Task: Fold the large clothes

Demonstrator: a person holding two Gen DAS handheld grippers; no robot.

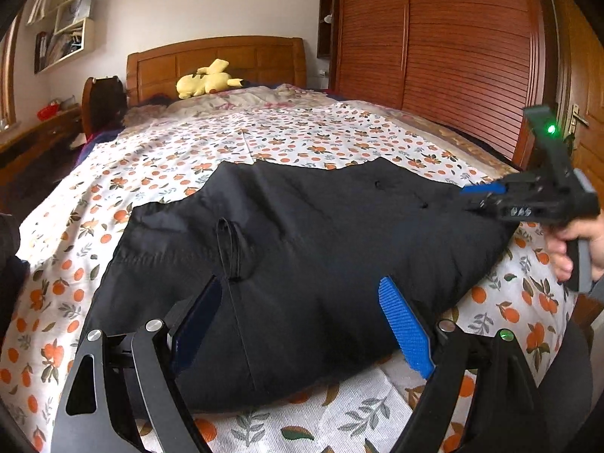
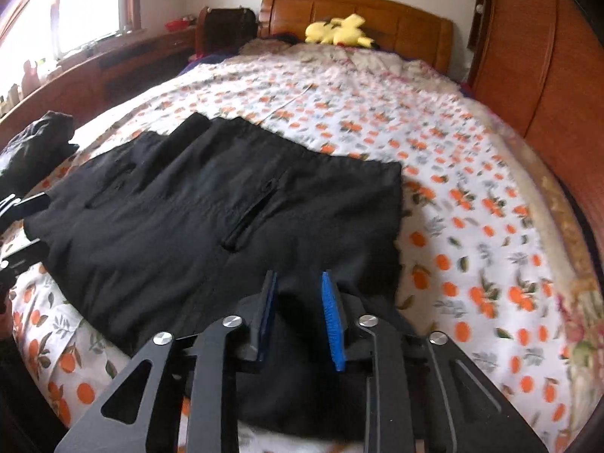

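A large black garment lies spread flat across the near part of a bed with an orange-print sheet. My left gripper stands open and wide over the garment's near edge, its blue pads apart with cloth lying under them. It shows again at the left rim of the right wrist view. My right gripper sits at the garment's right near corner, its pads narrow with a bunched fold of black cloth filling the gap between them. A person's hand holds its handle.
A yellow plush toy rests by the wooden headboard. A wooden wardrobe runs along the bed's right side. A dark pile of clothes sits at the bed's left edge, below a window ledge.
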